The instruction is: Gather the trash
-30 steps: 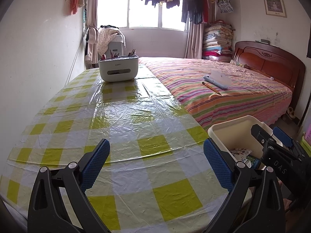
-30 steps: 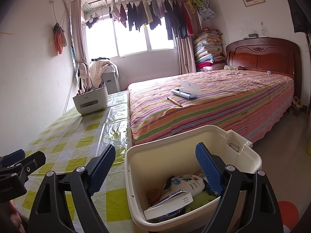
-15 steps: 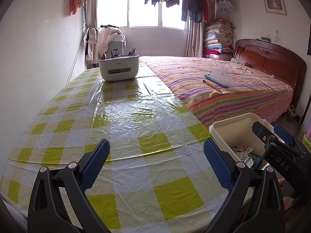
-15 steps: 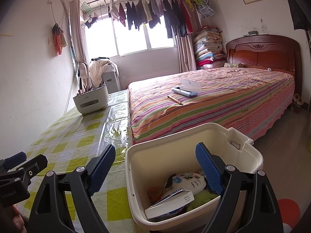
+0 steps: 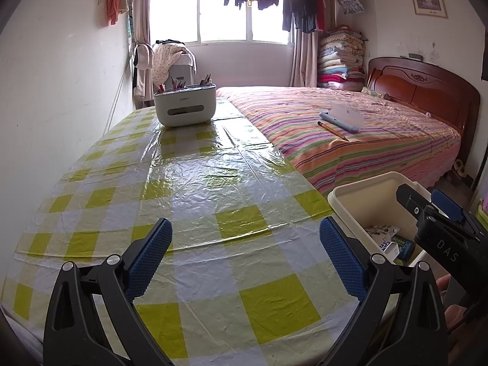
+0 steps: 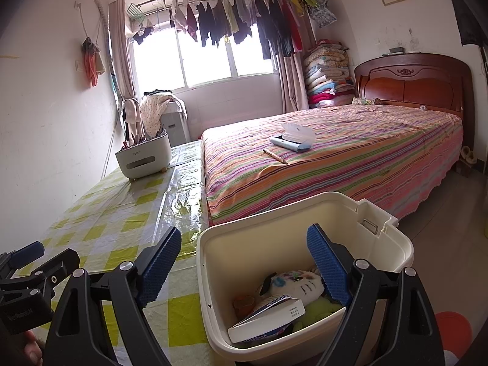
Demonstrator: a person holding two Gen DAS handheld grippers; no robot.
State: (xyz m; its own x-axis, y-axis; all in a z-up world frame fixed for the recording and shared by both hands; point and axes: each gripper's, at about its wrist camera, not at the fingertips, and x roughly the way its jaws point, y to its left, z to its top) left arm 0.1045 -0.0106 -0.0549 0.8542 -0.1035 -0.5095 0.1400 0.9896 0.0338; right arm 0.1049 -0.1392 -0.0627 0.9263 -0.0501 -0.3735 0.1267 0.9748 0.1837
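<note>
My right gripper (image 6: 241, 262) hangs with its jaws spread wide and nothing between them, above the near rim of a cream bin (image 6: 393, 244) standing just beside the checked table (image 6: 122, 222). Inside the bin lie a white box (image 6: 268, 317), a painted soft toy (image 6: 296, 283) and something green. My left gripper (image 6: 33, 262) shows at the left edge, over the table

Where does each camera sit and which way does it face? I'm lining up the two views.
Left wrist: on the left gripper, looking along the checked table toward the window; its open fingers and the right gripper show.
Right wrist: on the right gripper, over the cream bin, facing the bed; the left gripper shows too.
Shared: table, bin, bed, organizer.
</note>
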